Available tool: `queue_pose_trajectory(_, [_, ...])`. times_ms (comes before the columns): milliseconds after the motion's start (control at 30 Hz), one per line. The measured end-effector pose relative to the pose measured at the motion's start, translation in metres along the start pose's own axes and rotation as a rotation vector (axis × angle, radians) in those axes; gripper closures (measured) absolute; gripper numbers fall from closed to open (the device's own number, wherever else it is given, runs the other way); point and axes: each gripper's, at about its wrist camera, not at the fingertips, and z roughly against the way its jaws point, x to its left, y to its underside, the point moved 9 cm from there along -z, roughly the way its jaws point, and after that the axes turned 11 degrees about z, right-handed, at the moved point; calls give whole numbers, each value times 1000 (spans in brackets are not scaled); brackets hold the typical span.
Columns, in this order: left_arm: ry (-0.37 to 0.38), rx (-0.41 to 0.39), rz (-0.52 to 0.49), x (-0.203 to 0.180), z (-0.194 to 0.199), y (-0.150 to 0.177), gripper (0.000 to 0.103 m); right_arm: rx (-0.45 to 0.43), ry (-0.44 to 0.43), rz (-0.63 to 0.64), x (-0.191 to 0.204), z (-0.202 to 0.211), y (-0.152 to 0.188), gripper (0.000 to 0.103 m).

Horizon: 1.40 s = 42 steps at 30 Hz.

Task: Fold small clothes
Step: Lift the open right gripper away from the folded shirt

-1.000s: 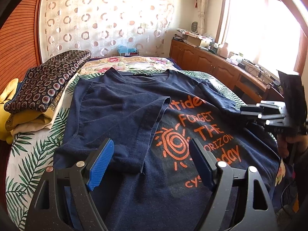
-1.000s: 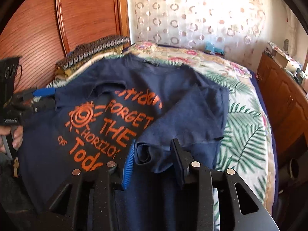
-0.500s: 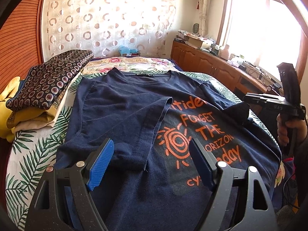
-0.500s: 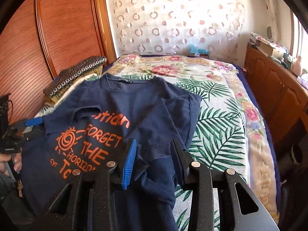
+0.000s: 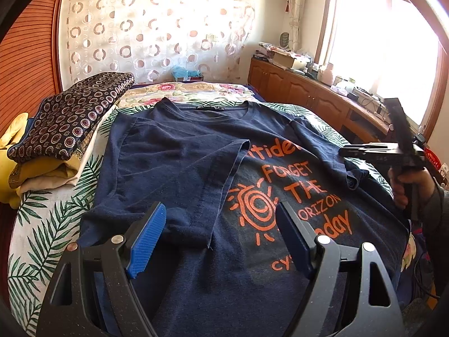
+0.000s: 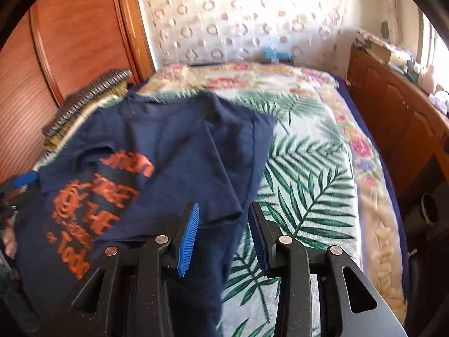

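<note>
Your blue shirt (image 5: 179,168) lies flat on the bed (image 5: 47,219), with its neck pointing to the curtain (image 5: 157,28) and its orange words facing up. It is spread out like this so you can fold it one side at a time.

One side is already laid over onto the shirt's middle. Its sleeve (image 5: 213,174) sits next to the orange sun (image 5: 256,210). That half looks done.

Your left gripper (image 5: 219,238) hangs over the shirt's bottom part, near you. Its blue pads (image 5: 146,236) are spread wide and hold nothing. It looks like it is just waiting there, out of the way.

Your right gripper (image 6: 223,234) is at the shirt's other side, by the far sleeve (image 6: 224,165). Its pads are only a little apart, and the bunched sleeve edge sits right at their tips. This view is blurry, so I cannot tell if the pads are pinching the cloth or just next to it. I think this side is bunched up because it is next to be folded over the middle.

A pile of folded clothes (image 5: 70,120) sits beside the shirt, off to the side, so it does not get in your way.
</note>
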Motion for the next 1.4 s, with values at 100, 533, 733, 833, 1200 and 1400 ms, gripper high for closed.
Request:
queue_pose_trajectory(100, [-1, 0, 3, 2, 0, 0, 22, -4, -32, -20, 0, -5, -6, 75])
queue_pose_trajectory(533, [1, 1, 8, 4, 1, 2, 22, -104, -82, 106, 40, 14, -51, 100])
queue_pose_trajectory(733, [-2, -2, 18, 9, 3, 2, 22, -129, -143, 179, 82, 6, -91, 100])
queue_pose_trajectory(833, [-4, -3, 24, 13, 4, 2, 22, -127, -215, 157, 99, -3, -98, 99])
queue_pose_trajectory(1200, [-18, -13, 42, 23, 7, -2, 22, -108, -115, 165, 75, -13, -81, 73])
queue_pose_trajectory(1400, [-17, -10, 38, 22, 7, 0, 22, -26, -84, 163, 64, -13, -38, 73])
